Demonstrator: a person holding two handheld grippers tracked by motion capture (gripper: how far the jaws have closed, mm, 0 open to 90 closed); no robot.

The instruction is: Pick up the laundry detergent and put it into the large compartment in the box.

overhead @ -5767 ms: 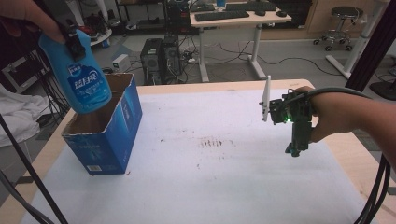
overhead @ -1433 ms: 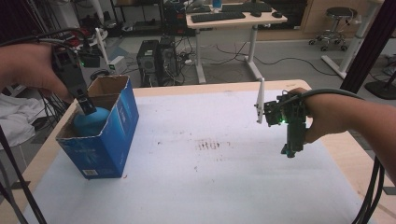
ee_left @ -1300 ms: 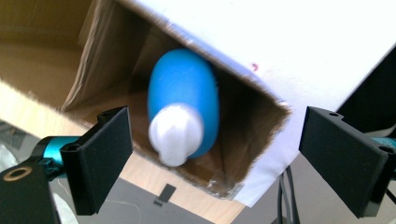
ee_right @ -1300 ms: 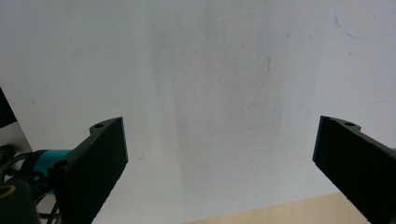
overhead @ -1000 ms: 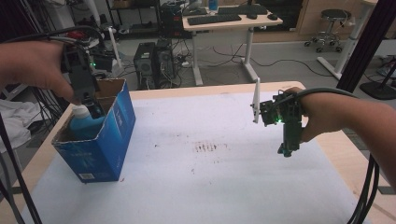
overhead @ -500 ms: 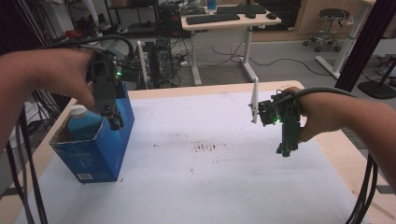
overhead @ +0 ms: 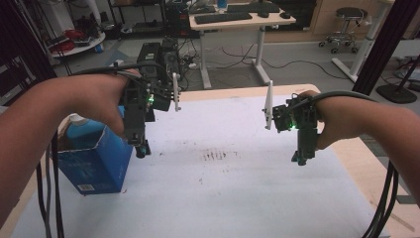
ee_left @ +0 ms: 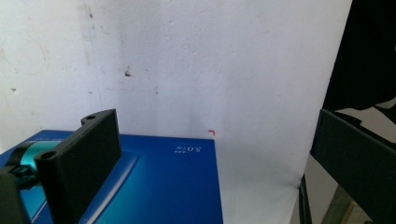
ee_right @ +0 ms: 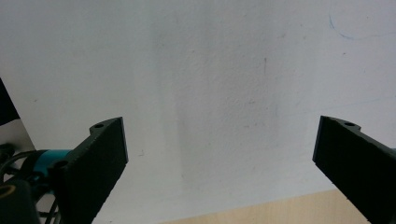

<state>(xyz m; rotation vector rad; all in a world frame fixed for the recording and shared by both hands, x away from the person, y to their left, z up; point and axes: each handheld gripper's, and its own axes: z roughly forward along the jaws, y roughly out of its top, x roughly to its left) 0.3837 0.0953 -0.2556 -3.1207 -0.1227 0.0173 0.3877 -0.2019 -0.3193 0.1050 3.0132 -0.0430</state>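
Both forearms reach in over the surface. The left hand-held gripper [overhead: 142, 148] points down near the left edge, jaws spread wide and empty. The right hand-held gripper [overhead: 302, 157] points down toward the right edge, jaws likewise apart.

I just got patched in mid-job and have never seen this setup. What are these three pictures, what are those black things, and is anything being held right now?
There is no robot here: a person holds a hand-held two-jaw gripper in each hand. The high view looks down on the table, which has a white cover, from the person's side. The left gripper hovers beside a blue cardboard box with a blue bottle standing inside it. The right gripper hangs over bare cover.

The other two pictures come from cameras riding on the grippers, looking along their black jaws. In the left gripper view the jaws stand wide apart above the blue box, gripping nothing. In the right gripper view they are also wide apart, with nothing between them.
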